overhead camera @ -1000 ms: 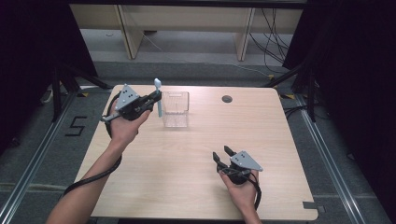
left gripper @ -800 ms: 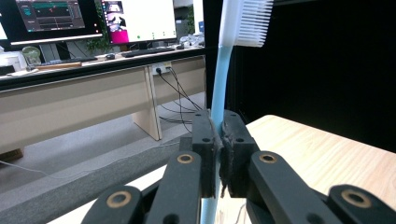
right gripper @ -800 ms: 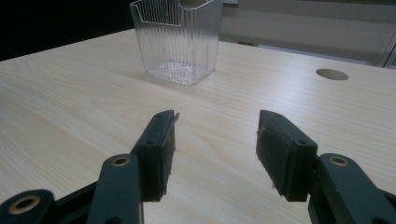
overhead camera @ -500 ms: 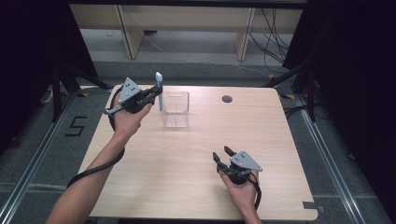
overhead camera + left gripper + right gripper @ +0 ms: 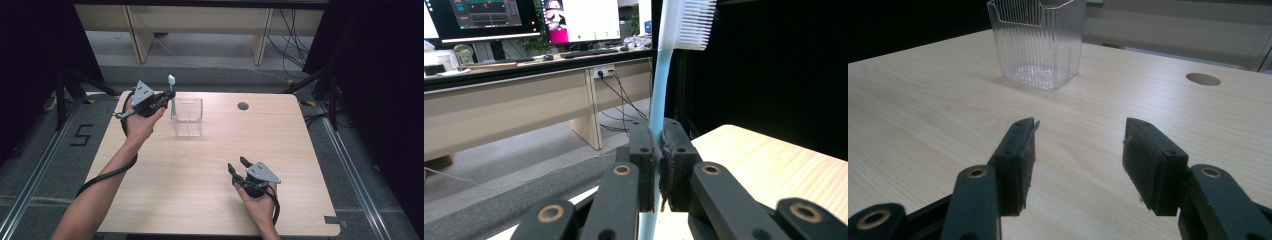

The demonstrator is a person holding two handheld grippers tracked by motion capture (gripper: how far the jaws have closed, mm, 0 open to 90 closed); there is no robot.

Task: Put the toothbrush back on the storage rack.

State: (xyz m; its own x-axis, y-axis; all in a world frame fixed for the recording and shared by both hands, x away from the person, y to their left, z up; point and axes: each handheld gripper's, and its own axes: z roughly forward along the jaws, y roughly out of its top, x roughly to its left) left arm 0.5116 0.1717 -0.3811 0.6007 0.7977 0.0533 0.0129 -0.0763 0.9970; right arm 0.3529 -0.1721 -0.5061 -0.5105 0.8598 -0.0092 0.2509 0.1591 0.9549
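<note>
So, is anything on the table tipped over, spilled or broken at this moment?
Nothing stands out. The clear container stands upright and empty on the table, with no spill. The left gripper holds the blue toothbrush upright beside it, head up, undamaged. The right gripper rests open.

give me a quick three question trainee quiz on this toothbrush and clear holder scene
1. True or false: the left gripper is shut on the toothbrush.
2. Which end of the toothbrush points up? A) the bristle head B) the bare handle end
3. Fill in: the right gripper rests low over the table with its jaws ____.

Key:
1. True. The pads clamp the light blue handle, as the left gripper view shows.
2. A. The white bristles sit at the top, and the brush stands upright just left of the clear holder in the high view.
3. Open. Nothing lies between them, and the holder stands apart, farther up the table.
</note>
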